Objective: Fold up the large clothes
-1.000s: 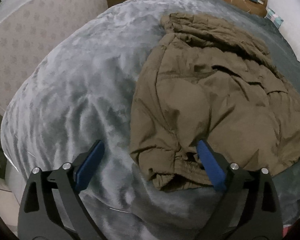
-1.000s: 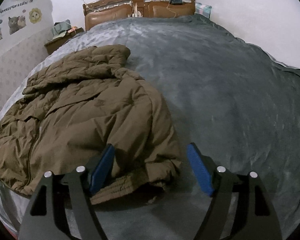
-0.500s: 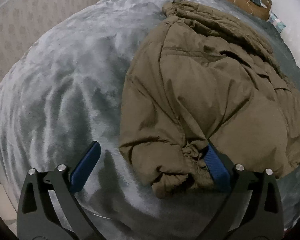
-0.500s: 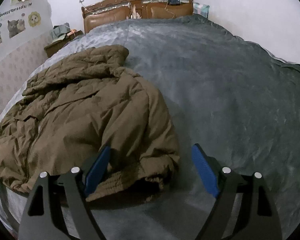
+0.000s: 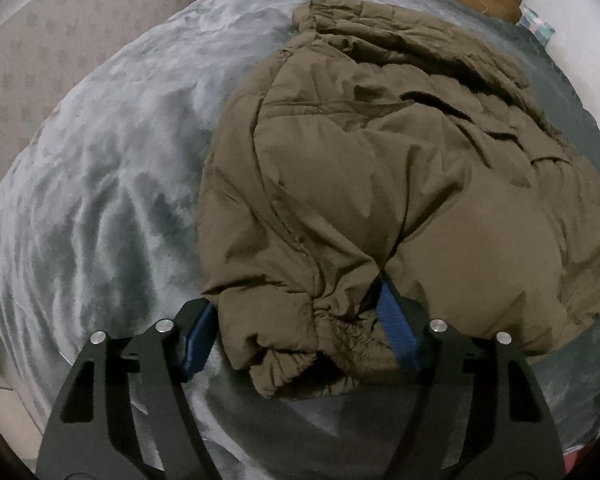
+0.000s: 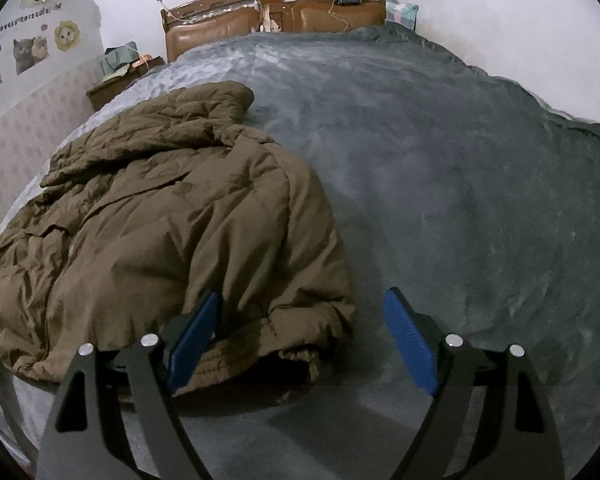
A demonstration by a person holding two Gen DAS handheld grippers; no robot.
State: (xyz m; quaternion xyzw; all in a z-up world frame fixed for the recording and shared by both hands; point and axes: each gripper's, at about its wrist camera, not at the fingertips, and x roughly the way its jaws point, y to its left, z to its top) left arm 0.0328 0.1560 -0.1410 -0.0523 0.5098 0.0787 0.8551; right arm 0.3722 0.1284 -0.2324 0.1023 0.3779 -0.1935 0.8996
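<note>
**Two grippers at the near edge of a brown jacket on the bed**

One large brown padded jacket (image 5: pixel 380 184) lies crumpled on a bed (image 6: pixel 440 184) covered with a grey plush blanket. In the left wrist view the jacket fills the middle and right of the frame; in the right wrist view it lies in the left half, and the right half shows only bare blanket.

The left gripper (image 5: pixel 296 328) stands at the lower middle of its frame, pointing down on a sleeve cuff (image 5: pixel 328 344) with a gathered elastic edge. The jaws have just been closing, and the cuff and the sleeve end are between them. The left blue pad touches the puffy sleeve fabric, and the right pad is pushed into a fold between the sleeve and the jacket body. The fabric does not look squeezed flat, so the grip appears not yet tight.

The right gripper (image 6: pixel 300 336) is at the lower middle of its frame with the jaws wide, and they have just been opening a little. Its left pad lies over the jacket hem (image 6: pixel 260 360), while the right pad stands above the blanket, apart from the cloth. The corner of the hem is between the pads, but they do not press it.

A wooden headboard (image 6: pixel 276 12) is at the upper middle of the right wrist view, with cat stickers (image 6: pixel 28 50) on the wall at the upper left.
</note>
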